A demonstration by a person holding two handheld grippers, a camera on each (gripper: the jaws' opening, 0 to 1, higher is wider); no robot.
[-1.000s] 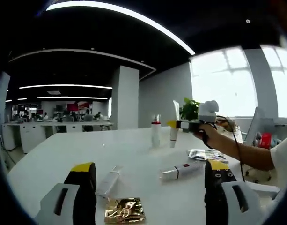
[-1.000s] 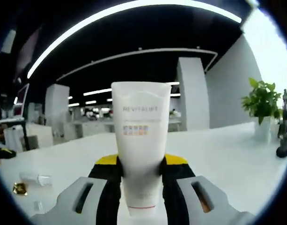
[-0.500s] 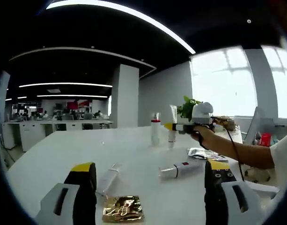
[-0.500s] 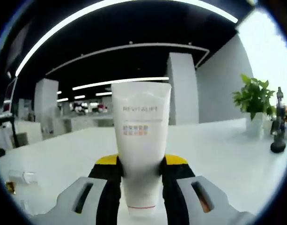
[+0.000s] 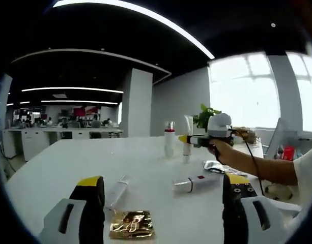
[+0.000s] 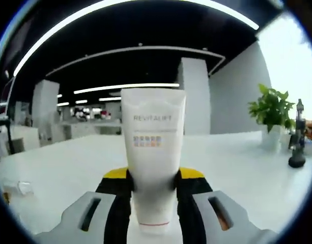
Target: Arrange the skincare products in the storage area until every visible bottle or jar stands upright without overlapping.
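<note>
My right tongs (image 6: 154,203) are clenched on the white tube (image 6: 152,147), long axis upright, just beside the red-collared bottle (image 5: 169,143) standing on the bench (image 5: 69,168). My left tongs (image 5: 163,203) are released; the lying tube (image 5: 195,183) rests crosswise nearest them.

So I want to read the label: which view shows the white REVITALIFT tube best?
The right gripper view: the white REVITALIFT tube stands upright, close, lettering facing the camera, clamped between the jaws. In the left gripper view it is small and distant, held by the right gripper.
</note>
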